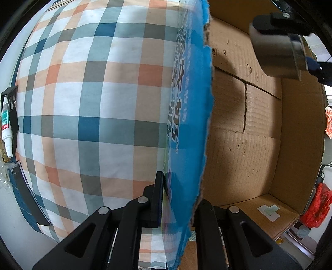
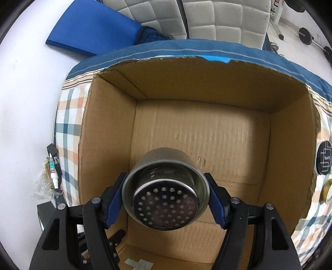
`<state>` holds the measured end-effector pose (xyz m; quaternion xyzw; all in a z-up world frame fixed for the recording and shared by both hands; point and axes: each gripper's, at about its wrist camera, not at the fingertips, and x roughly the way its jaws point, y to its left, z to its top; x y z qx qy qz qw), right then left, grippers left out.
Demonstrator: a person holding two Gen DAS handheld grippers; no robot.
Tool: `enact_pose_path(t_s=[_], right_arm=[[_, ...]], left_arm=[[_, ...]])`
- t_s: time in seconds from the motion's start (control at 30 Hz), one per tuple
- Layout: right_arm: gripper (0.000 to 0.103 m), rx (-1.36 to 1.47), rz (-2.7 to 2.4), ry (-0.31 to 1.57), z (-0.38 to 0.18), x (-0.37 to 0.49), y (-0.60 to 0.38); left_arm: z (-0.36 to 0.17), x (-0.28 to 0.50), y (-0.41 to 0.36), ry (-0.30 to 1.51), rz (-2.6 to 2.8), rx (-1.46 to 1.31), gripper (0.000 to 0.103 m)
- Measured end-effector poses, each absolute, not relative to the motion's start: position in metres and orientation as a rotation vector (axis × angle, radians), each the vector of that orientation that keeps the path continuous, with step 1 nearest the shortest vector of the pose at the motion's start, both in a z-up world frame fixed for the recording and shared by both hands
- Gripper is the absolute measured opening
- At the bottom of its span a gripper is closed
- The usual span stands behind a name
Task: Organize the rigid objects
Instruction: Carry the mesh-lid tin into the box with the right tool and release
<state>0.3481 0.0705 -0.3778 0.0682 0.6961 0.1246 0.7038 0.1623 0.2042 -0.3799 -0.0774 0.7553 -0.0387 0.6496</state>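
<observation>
My right gripper (image 2: 166, 197) is shut on a steel perforated cup (image 2: 165, 199), its holed bottom toward the camera, held above the open cardboard box (image 2: 203, 133). The cup also shows in the left wrist view (image 1: 278, 56), high over the box interior (image 1: 244, 133). My left gripper (image 1: 179, 199) is shut on the box's blue printed side wall (image 1: 188, 116), one finger outside against the checked cloth, the other inside the box.
The box sits on a checked cloth (image 1: 87, 108) over a table. A small white glue bottle (image 2: 54, 176) and crumpled plastic lie at the table's left edge. A blue foam pad (image 2: 91, 27) and a white quilted chair (image 2: 224, 18) stand behind.
</observation>
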Motion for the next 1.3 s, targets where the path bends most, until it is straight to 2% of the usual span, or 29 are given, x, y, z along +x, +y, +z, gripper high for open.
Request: enact_pose_path(t_s=[0.63, 0.67, 0.77, 0.87, 1.03, 1.3], right_arm=[[0.076, 0.146, 0.233, 1.591, -0.427, 0.381, 0.078], [0.079, 0.154, 0.240, 1.590, -0.427, 0.380, 0.077], [0.098, 0.139, 0.244, 1.578, -0.418, 0.377, 0.073], [0.103, 0.100, 0.238, 1.545, -0.401, 0.369, 0.069], [0.103, 0.116, 0.193, 1.419, -0.374, 0.351, 0.052], [0.103, 0.041, 0.105, 1.444, -0.349, 0.313, 0.037]], left_arm=[[-0.380, 0.164, 0.206, 1.718, -0.081, -0.172, 0.007], [-0.380, 0.165, 0.207, 1.716, -0.081, -0.175, 0.007], [-0.376, 0.167, 0.208, 1.709, -0.079, -0.183, 0.007], [-0.373, 0.169, 0.208, 1.701, -0.082, -0.178, 0.007], [-0.373, 0.167, 0.206, 1.699, -0.083, -0.155, 0.007], [-0.369, 0.164, 0.198, 1.681, -0.080, -0.119, 0.006]])
